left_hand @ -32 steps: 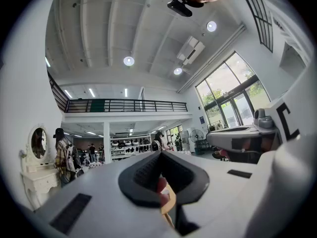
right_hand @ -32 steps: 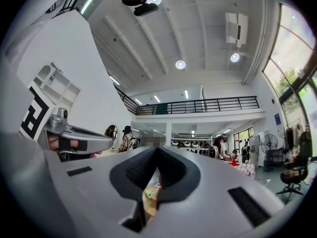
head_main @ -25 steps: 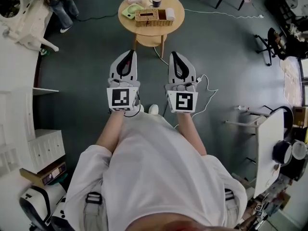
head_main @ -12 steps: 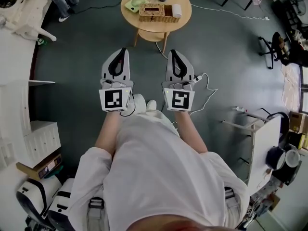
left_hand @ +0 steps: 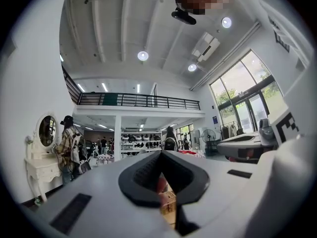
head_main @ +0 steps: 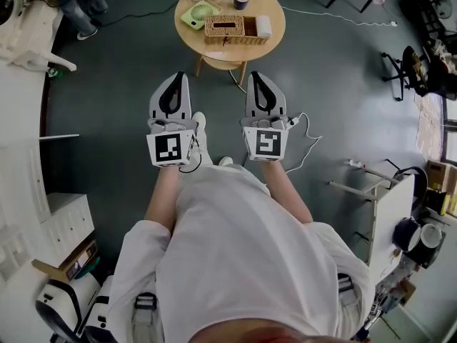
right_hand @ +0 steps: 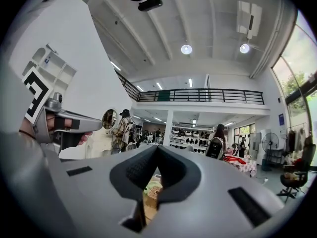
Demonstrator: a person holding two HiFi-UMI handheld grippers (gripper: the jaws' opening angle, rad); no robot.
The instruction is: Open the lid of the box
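Nearby, the left gripper [head_main: 176,78] and right gripper [head_main: 257,77] both have their fingers pressed together on nothing; well ahead, the woven box [head_main: 223,27] sits on the round tabletop [head_main: 221,50], lid apparently shut; arriving with closed fingers would likely shove the light box rather than catch its lid; no writing is legible.

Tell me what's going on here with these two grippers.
A person in a white shirt stands on a dark floor, holding the left gripper and the right gripper out in front, both shut and empty. The woven wicker box sits on a round wooden table ahead, beyond both grippers. Neither gripper touches it, so the lid work has not begun.
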